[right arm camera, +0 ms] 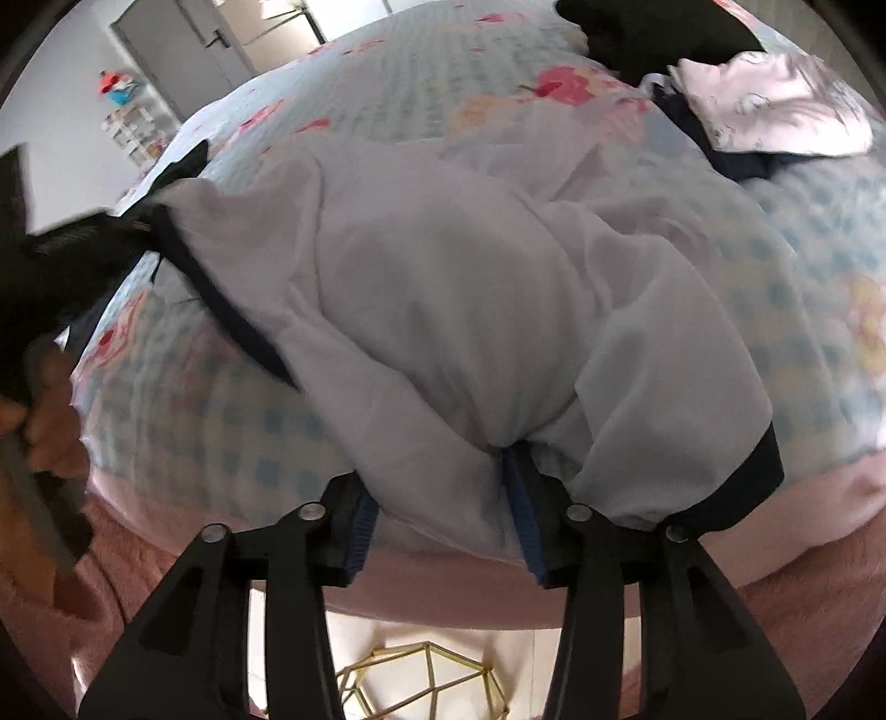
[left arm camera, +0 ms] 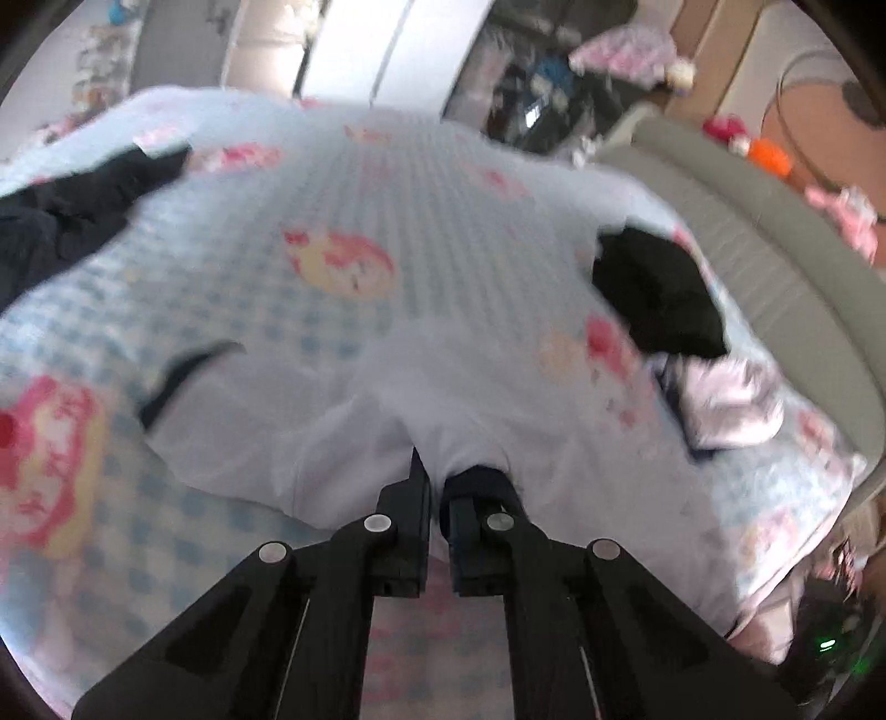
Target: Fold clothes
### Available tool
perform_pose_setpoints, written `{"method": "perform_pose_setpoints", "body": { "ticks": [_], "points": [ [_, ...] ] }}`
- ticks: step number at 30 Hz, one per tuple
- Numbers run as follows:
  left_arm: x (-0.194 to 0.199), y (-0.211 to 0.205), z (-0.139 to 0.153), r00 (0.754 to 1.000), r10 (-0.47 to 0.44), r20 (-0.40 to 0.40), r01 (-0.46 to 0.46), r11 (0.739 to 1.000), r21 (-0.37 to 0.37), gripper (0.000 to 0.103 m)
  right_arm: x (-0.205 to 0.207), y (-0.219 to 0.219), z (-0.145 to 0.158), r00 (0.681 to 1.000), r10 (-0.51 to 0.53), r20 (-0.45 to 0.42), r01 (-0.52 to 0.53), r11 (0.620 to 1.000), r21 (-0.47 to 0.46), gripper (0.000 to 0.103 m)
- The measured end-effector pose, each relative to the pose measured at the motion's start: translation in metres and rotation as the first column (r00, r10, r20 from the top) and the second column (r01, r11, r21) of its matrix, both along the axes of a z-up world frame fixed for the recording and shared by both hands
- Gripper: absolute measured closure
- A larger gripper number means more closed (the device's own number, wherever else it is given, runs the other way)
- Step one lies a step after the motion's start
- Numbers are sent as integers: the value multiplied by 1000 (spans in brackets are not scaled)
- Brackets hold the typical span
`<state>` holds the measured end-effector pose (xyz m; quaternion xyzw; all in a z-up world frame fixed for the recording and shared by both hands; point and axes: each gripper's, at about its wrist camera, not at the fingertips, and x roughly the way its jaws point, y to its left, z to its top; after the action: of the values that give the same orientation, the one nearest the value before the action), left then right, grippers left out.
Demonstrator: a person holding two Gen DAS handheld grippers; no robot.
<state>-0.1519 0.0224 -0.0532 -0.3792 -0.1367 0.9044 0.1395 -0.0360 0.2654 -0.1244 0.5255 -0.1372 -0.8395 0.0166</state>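
on the bed, seen first through the left wrist camera, a white garment lies spread over a blue-checked cover printed with pink and yellow cartoon figures. the left gripper has its two black fingers pressed together on a fold of that white cloth at the near edge, the fabric bunching up out of the pinch. a black garment sits in a heap to the right, just beside a pale pink folded piece, and another dark garment lies at the far left of the cover. a grey padded bed edge curves along the right side. the view is blurred.

over the near edge of the bed, the right wrist camera shows the same white garment draped in soft folds, with a dark navy band along its left edge and a dark cuff at the right. the right gripper stands spread, its blue-padded fingers apart with white cloth lying between them and not clamped. at the left, the left gripper's black body reaches the garment's dark edge, with a hand below it. the pink folded piece and black garment lie at the far upper right. a gold wire frame shows on the floor below.
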Motion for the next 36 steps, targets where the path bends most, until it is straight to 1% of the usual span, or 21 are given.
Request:
{"method": "perform_pose_setpoints", "body": {
  "ticks": [2,5,8,9,10,12,14,15,17,18,21,25,26,27,28,29,30,31,33,34,36],
  "points": [
    [15,-13,19,998,29,-57,-29,1000,-5,98,2,-3,7,1000,-8,-26,8,1000,-2,50],
    [42,-31,38,992,69,-107,-72,997,-27,98,3,-12,21,997,-3,-80,2,1000,-16,49],
    [73,-54,43,989,102,-111,-106,994,-29,98,3,-26,36,989,27,-144,-37,997,-66,49],
    [79,-63,42,988,113,-104,-115,993,-22,98,4,-33,40,984,42,-173,-53,997,-61,49],
    [87,-73,40,987,128,-95,-130,991,-15,98,5,-40,41,982,55,-182,-60,998,-23,50],
    [101,-93,34,985,161,-64,-160,987,9,98,4,-54,35,983,99,-155,-86,992,92,61],
    [111,-109,23,986,164,-11,-164,986,37,98,6,-62,22,981,160,-106,-147,981,125,68],
    [116,-111,17,988,154,9,-154,988,35,98,9,-63,16,981,175,-85,-164,979,118,72],
    [124,-113,4,990,131,46,-132,991,27,98,20,-74,2,973,227,-28,-220,962,159,93],
    [126,-112,-1,991,117,64,-119,992,27,98,26,-81,0,968,250,-22,-240,950,202,96],
    [127,-111,-14,990,74,120,-82,995,61,98,45,-92,13,955,292,-56,-255,902,349,99],
    [131,-100,-14,990,-80,120,60,985,162,97,56,-61,53,966,212,-147,-133,898,419,98],
    [132,-94,-16,985,-119,125,98,982,164,94,58,-54,60,967,198,-162,-111,896,431,98],
    [131,-86,-22,978,-145,151,123,981,149,94,58,-49,64,969,175,-173,-88,903,422,98],
    [128,-79,-30,969,-161,186,137,981,135,87,58,-44,67,971,153,-183,-66,909,412,98],
    [125,-75,-39,956,-190,223,156,975,160,81,58,-39,67,973,135,-186,-51,916,397,98],
    [121,-74,-48,940,-225,257,167,959,227,66,57,-37,66,976,116,-185,-37,922,385,98],
    [119,-78,-56,929,-241,280,157,943,292,55,60,-31,66,979,80,-188,-8,934,356,98],
    [116,-86,-70,915,-255,314,116,909,401,51,60,-21,62,982,28,-188,29,956,292,98],
    [115,-90,-76,911,-251,328,96,901,423,48,59,-15,56,985,2,-170,39,970,239,98],
    [110,-100,-86,907,-220,359,50,903,426,44,59,-3,42,993,-32,-117,46,992,115,94]
  ]
}}
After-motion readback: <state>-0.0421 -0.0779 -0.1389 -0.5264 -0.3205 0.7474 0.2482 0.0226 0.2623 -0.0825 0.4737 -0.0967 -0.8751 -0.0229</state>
